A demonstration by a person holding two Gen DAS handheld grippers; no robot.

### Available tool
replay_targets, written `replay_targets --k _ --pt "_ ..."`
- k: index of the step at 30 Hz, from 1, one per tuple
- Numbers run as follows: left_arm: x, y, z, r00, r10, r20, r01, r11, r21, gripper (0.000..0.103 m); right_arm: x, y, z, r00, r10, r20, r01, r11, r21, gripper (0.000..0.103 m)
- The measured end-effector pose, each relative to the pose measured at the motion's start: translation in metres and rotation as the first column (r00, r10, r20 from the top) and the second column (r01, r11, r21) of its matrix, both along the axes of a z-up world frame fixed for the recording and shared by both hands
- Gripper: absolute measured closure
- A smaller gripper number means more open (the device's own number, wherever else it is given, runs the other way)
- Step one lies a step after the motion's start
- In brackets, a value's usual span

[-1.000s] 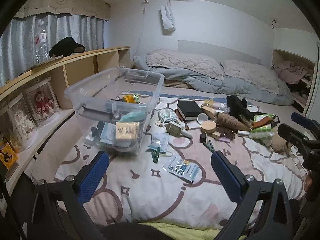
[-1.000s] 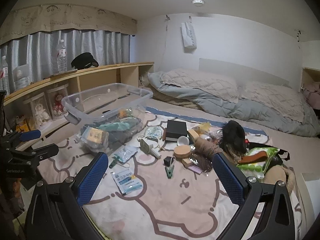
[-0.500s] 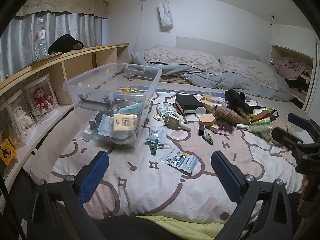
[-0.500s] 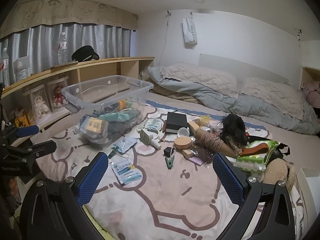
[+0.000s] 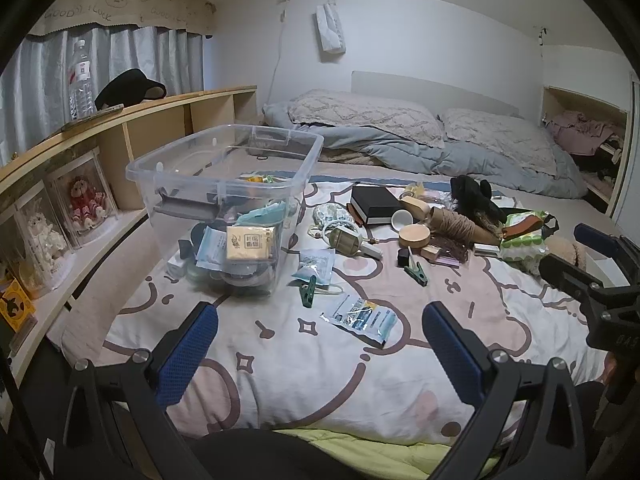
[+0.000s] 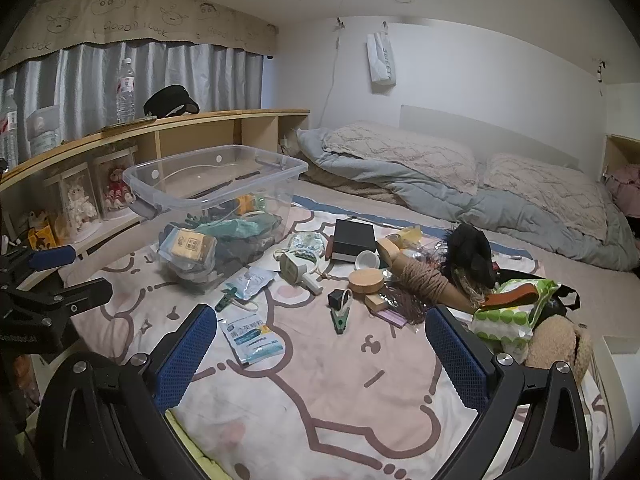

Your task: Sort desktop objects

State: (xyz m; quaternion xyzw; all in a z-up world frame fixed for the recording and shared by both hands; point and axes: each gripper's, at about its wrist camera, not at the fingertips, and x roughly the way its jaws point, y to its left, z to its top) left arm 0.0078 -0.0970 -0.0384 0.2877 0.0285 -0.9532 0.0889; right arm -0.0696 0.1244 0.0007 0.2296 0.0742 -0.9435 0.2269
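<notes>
Both my left tongs (image 5: 320, 354) and right tongs (image 6: 322, 354) hang wide apart with nothing between them, above the near edge of the pink cartoon-print blanket (image 6: 320, 392). The clear plastic storage bin (image 5: 224, 184) sits left of centre, partly filled. Loose items lie mid-frame: a flat white-and-blue sachet (image 5: 360, 318) and a green plastic clothes peg (image 5: 307, 291). I'd worry the sachet is too flat, so the pads could pinch soft blanket instead.
</notes>
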Motion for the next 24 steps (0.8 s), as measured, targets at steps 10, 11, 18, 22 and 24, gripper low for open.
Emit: replay_targets --k 10,11,18,22,24 --pt "-0.0004 0.0002 -0.0014 1.0 0.0 -0.002 0.0 1.0 0.003 0.0 0.0 0.001 -0.0007 1.0 0.002 -0.001 -0.002 1.0 -0.001 0.0" --pt "-0.0005 0.0007 -0.0013 1.0 0.0 -0.002 0.0 1.0 0.003 0.0 0.0 0.001 -0.0007 1.0 0.001 -0.001 -0.001 1.0 -0.001 0.0" --pt "-0.0002 0.0014 -0.001 1.0 -0.002 -0.002 0.002 1.0 0.002 0.0 0.0004 0.0012 -0.0008 1.0 0.003 -0.003 -0.003 1.0 -0.001 0.0" --pt "-0.0003 0.0013 -0.001 1.0 -0.002 -0.002 0.002 1.0 0.004 0.0 0.0007 0.0013 -0.0005 1.0 0.002 -0.002 -0.002 1.0 -0.001 0.0" --pt "-0.0006 0.0019 -0.0004 1.0 -0.001 -0.003 0.001 1.0 0.003 0.0 0.0008 0.0012 -0.0005 1.0 0.001 -0.002 -0.001 1.0 -0.003 0.0"
